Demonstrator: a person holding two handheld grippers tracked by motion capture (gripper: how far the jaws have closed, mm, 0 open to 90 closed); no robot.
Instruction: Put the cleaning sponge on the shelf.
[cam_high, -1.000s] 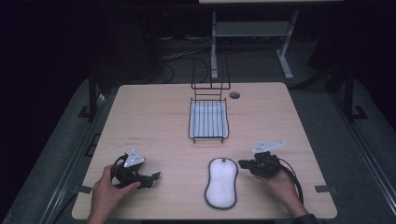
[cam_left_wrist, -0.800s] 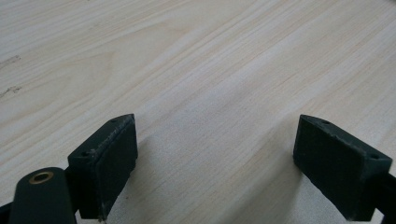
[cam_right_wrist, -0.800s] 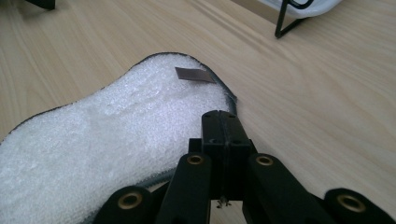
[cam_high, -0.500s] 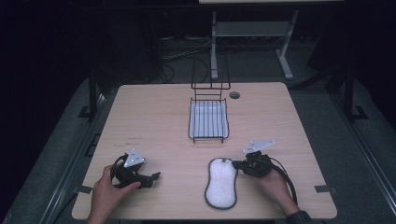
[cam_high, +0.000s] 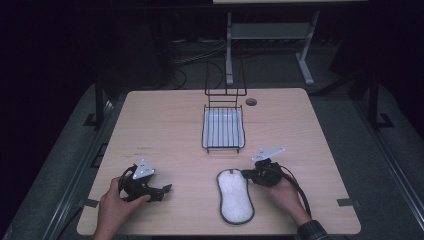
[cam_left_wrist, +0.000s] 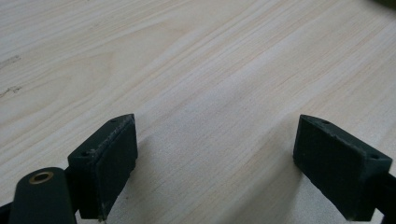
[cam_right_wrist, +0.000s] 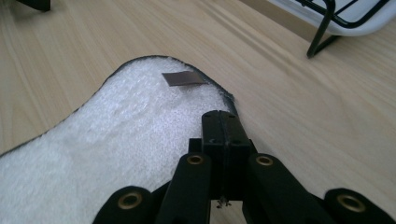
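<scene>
Tongs first. Right gripper (cam_right_wrist: 219, 126) has its jaws pressed together, nothing between them that I can see, tips lying over the near-right edge of the white mitt (cam_right_wrist: 116, 140), close to its notch. From the high view the right gripper (cam_high: 248, 173) sits just beside the mitt (cam_high: 235, 196), at its upper right. Left gripper (cam_left_wrist: 215, 158) has jaws spread wide over bare wood; from the high view the left gripper (cam_high: 162, 190) rests near the desk's front-left corner, well apart from the mitt.

Mitt lies flat near the front edge of the desk (cam_high: 165, 125), slightly right of centre, long axis running front to back. A small grey tag (cam_right_wrist: 183, 78) shows on its far end. Wire rack (cam_high: 224, 127) with a white tray stands toward the back edge, centre, apart from the mitt.

Judgement: step in hand is taking hold of the mitt with the right gripper. To do it well I should part the jaws before pressing in, slip one jaw under the dark hem where the edge curls at the notch, and pinch hem plus pile together. Closed jaws will only shove the fabric along the wood. Keep the approach low and shallow. Left gripper can pin the near end if the mitt slides.
</scene>
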